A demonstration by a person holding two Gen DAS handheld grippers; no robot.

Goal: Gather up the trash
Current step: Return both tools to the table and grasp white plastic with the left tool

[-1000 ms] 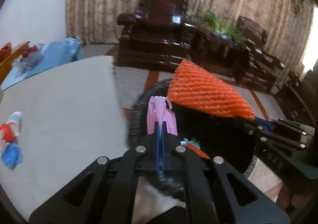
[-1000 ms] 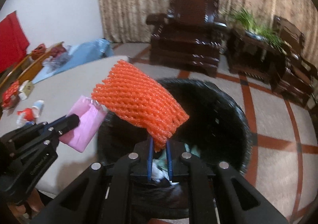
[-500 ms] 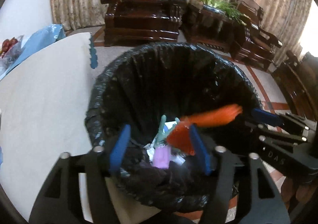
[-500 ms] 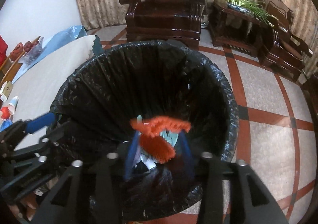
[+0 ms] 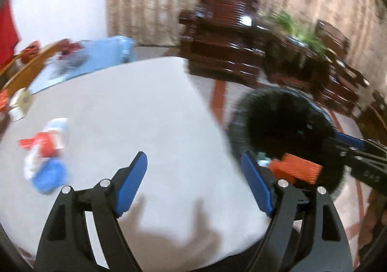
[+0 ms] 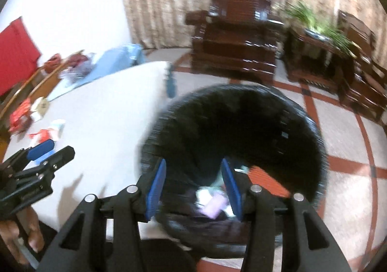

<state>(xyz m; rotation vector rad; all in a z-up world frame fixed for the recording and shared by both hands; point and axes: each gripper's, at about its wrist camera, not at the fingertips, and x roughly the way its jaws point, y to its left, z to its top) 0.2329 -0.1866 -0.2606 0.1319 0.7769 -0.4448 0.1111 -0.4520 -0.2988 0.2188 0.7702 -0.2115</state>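
Both grippers, left gripper [image 5: 193,170] and right gripper [image 6: 193,179], wide open, empty; orange foam net [image 5: 296,170] lies flat in bin [image 6: 312,132], long axis unclear.

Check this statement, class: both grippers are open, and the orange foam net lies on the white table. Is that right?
Not quite. Both grippers, left gripper and right gripper, are open, but the orange foam net lies inside the black-lined trash bin, not on the white table. The left wrist view shows it.

Nothing here reads clearly; the right gripper [image 5: 358,163] seems to carry pale lettering on its body, too blurred to make out.
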